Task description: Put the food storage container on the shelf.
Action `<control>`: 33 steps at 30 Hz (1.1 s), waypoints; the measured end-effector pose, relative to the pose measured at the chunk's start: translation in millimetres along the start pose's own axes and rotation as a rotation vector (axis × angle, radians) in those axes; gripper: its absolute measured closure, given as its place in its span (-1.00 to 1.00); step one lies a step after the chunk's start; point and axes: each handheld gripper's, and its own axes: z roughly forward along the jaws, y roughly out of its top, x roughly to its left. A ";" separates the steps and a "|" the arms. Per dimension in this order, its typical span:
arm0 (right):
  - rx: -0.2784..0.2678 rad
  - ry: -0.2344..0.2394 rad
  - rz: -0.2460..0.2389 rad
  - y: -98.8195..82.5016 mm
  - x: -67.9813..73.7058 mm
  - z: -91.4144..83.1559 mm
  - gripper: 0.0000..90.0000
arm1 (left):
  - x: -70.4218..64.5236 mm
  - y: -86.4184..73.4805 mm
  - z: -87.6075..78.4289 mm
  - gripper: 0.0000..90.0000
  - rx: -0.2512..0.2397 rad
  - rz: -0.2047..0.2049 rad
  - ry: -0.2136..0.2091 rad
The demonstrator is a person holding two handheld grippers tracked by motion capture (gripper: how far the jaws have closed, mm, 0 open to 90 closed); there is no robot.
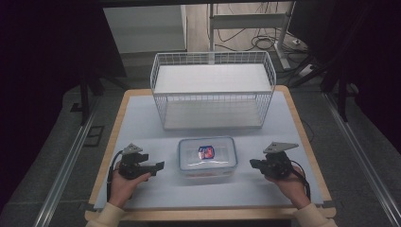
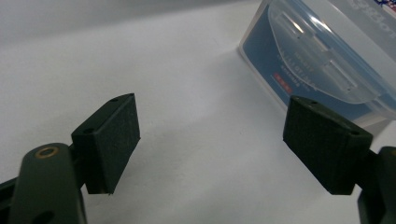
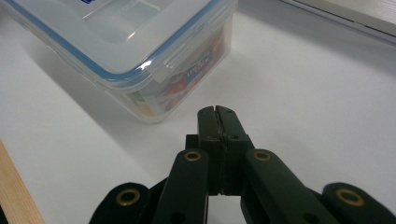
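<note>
A left gripper [image 1: 150, 166] made of black plastic is held low over the bench [image 1: 142, 123], which is topped with a pale blue-white sheet. Its jaws are spread wide apart, and nothing is held between them. In the left gripper view, one pad [image 2: 327, 140] is seen close to the corner of the box, but it cannot be told if the box is touched. In the middle of the bench, between the two grippers, a clear plastic food box with a blue-edged snap lid [image 1: 206, 158] is set flat, with colourful packets seen inside it. Behind the box, farther from the person, a white wire basket [image 1: 213, 90] is placed, apart from the box. On the right, a black right gripper [image 1: 253, 164] is held near the box's right side, with a small gap left between them. Its jaws are pressed together, and nothing is pinched in them. The step in hand seems to be getting ready to take hold of the box. For the next move, the right jaws would likely need to be opened, and both grippers brought in against the box's two short sides, so it can be held evenly and not tipped.
</note>
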 end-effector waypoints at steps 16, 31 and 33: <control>-0.059 0.094 0.125 4.4 -9.9 0.4 -0.18 | -14.6 18.5 -10.4 -0.63 -0.064 -0.068 -0.146; -0.086 0.082 0.114 6.6 -5.3 1.0 -0.30 | -20.6 31.3 26.9 -0.66 -0.001 -0.204 -0.304; -0.089 0.078 0.116 6.5 -5.8 0.5 -0.30 | -21.7 32.0 30.9 -0.66 0.008 -0.211 -0.314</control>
